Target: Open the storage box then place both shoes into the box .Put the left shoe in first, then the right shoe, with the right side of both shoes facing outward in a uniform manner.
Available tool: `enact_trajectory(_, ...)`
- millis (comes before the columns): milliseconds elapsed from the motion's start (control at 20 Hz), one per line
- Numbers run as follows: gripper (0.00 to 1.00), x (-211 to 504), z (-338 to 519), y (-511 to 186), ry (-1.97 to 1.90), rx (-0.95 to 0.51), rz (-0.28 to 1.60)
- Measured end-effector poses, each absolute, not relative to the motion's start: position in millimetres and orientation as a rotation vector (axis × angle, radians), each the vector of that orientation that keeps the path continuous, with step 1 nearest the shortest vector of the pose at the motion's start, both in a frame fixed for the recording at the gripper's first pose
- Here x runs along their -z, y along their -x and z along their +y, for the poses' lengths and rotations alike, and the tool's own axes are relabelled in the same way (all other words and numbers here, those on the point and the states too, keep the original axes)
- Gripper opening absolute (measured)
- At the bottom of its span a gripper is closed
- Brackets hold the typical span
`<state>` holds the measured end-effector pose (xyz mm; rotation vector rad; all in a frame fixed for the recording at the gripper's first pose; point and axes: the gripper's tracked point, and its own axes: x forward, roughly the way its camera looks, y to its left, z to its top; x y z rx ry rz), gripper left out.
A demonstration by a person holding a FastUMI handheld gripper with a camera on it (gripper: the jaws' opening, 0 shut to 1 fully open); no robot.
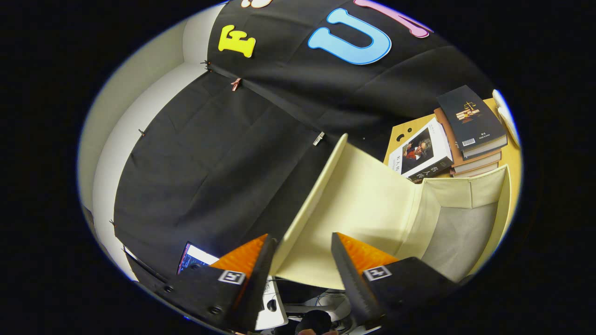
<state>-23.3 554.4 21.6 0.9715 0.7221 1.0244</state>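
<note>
Gripper pose: the gripper [301,253] was strongly tilted, its 2 fingers apart, 1 on each side of the lid's edge, neither visibly pressing on it.
Lid: the cream lid [354,204] of the storage box stood raised, running from between the fingers up toward the cloth wall [209,153].
Storage box: the storage box [470,190] lay open just beyond the right finger, its grey floor bare, cream fabric walls upright.
Open room: free space inside the box; the raised lid closed off its left side.
Books: 2 stacks of books [465,135] sat on the wooden table [400,132] behind the box's far wall, close to it.
</note>
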Motion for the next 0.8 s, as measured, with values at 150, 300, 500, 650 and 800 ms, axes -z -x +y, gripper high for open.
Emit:
enact_trajectory(150, 0.89, -21, 551, 21, -0.962, -1.017, 0.71)
enact_trajectory(300, 0.9, -34, 544, 24, -0.976, -1.043, 0.662)
enact_trajectory(500, 0.95, -31, 514, 25, -0.902, -1.024, 0.605)
enact_trajectory(650, 0.96, -19, 471, 24, -0.813, -0.957, 0.575)
enact_trajectory(800, 0.96, -6, 421, 31, -0.745, -0.905, 0.577)
